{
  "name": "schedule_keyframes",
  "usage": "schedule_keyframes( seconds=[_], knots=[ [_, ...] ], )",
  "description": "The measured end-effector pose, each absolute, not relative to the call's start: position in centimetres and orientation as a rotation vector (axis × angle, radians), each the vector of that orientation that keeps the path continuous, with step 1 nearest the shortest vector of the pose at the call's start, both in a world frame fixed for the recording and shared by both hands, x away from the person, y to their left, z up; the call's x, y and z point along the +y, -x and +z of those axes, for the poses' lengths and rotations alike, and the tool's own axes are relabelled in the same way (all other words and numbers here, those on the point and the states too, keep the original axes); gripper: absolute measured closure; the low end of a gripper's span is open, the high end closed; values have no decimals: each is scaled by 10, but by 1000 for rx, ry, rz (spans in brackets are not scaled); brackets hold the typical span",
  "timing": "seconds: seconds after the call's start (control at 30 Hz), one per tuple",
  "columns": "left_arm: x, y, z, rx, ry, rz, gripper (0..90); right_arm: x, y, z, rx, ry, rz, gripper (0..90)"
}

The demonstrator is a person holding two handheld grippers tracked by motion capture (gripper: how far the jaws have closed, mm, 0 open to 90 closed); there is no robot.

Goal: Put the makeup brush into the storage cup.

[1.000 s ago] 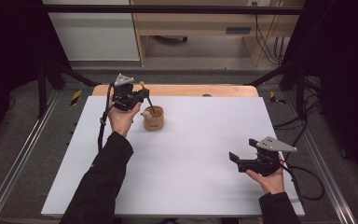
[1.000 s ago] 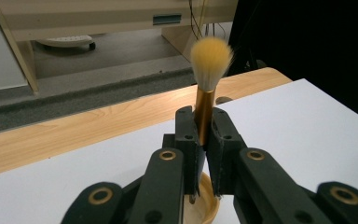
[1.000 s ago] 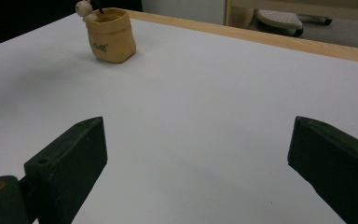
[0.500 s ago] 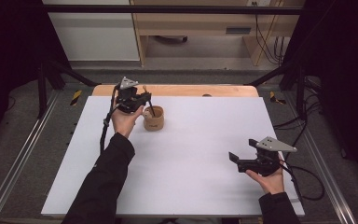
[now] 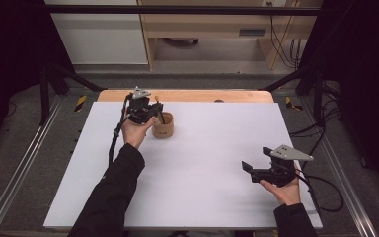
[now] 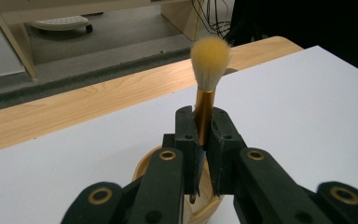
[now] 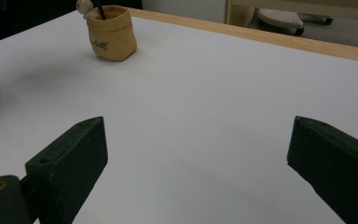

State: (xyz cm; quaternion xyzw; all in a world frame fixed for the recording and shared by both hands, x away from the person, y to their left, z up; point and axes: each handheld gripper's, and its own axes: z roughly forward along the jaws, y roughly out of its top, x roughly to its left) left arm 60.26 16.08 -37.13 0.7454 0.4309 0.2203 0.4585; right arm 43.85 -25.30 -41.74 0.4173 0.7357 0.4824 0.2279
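A small tan pouch-shaped cup (image 5: 164,129) stands on the white table top (image 5: 207,148) at the back left. My left gripper (image 5: 156,109) hovers right over it, shut on a brush (image 6: 209,58) with yellow bristles and a golden ferrule, bristles pointing up. The cup's rim (image 6: 145,164) lies just beneath the jaws. The brush's dark handle (image 7: 100,10) reaches down into the cup (image 7: 112,33). My right gripper (image 5: 247,169) rests low at the front right, open, with nothing between its jaws (image 7: 200,154).
A wooden strip (image 5: 187,95) borders the table's far edge. Metal rails run along both sides, and cables (image 5: 325,190) lie to the right. A wooden desk (image 5: 202,29) stands on the floor beyond the table.
My left gripper has shifted slightly right and down with the brush, closer over the cup. The right gripper has stayed where it was.
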Motion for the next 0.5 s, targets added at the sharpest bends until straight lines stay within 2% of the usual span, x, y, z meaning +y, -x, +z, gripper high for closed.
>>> schedule_keyframes(
  seconds=[0.5],
  knots=[
    [153, -601, -386, 1046, -1888, 550, 836, -252, -438, -417, 2027, -1151, 1330, 53]
  ],
)
